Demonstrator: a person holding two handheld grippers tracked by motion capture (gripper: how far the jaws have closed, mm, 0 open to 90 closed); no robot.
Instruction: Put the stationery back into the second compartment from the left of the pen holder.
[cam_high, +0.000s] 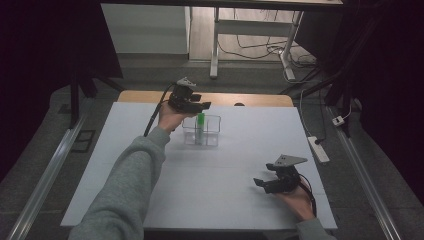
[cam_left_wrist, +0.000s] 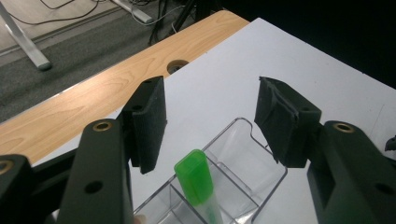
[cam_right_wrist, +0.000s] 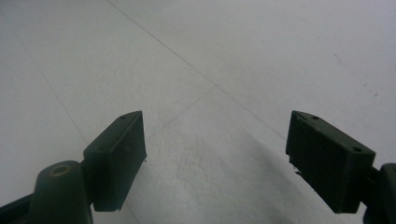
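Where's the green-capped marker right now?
In the high view the green-capped marker stands upright in the clear divided organizer, left of centre on the far half of the white table, just below the open left claw.

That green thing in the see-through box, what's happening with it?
A person is working at a white table with a gripper in each hand. The left gripper hovers just above a green-capped marker that stands in a clear plastic organizer. Its jaws are open and not touching the marker. The right gripper waits open over bare table.
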